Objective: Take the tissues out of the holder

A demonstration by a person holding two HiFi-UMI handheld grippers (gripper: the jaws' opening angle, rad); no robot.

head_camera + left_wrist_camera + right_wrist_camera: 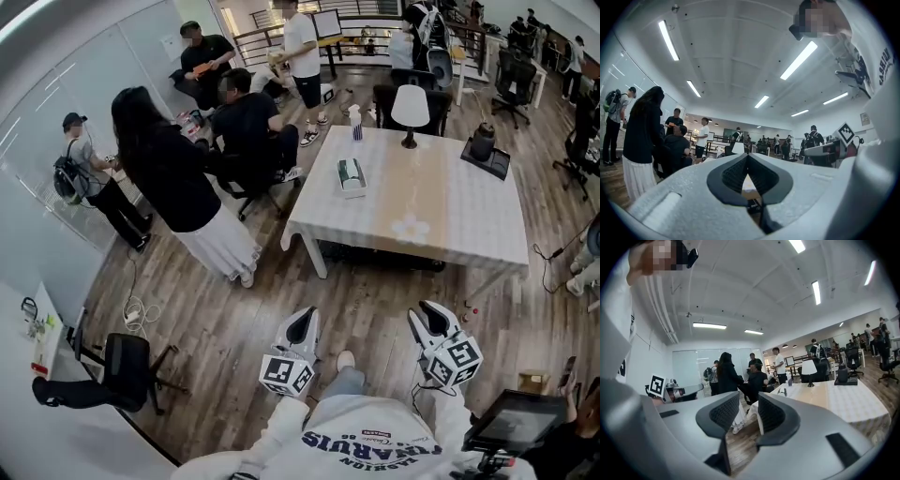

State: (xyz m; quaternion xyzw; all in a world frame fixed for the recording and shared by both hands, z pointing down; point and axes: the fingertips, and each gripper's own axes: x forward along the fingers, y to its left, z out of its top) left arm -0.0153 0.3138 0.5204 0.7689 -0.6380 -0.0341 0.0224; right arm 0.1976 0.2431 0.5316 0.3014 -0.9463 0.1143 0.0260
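White table [450,216] — lamp [410,108], bottle [355,122] on it; office chair [127,361] left.

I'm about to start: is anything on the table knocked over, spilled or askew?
Nothing stands out: the tissue holder lies flat on the table, and the lamp and bottle stand upright.

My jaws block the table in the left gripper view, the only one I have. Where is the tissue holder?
Observer: In the head view, the tissue holder sits on the white table, toward its left side.
Operator: Am I at the table yet?
Observer: No. The left gripper hangs over the wood floor, short of the table's near edge.
Operator: And the right gripper?
Observer: Its jaws stand apart with nothing between them.
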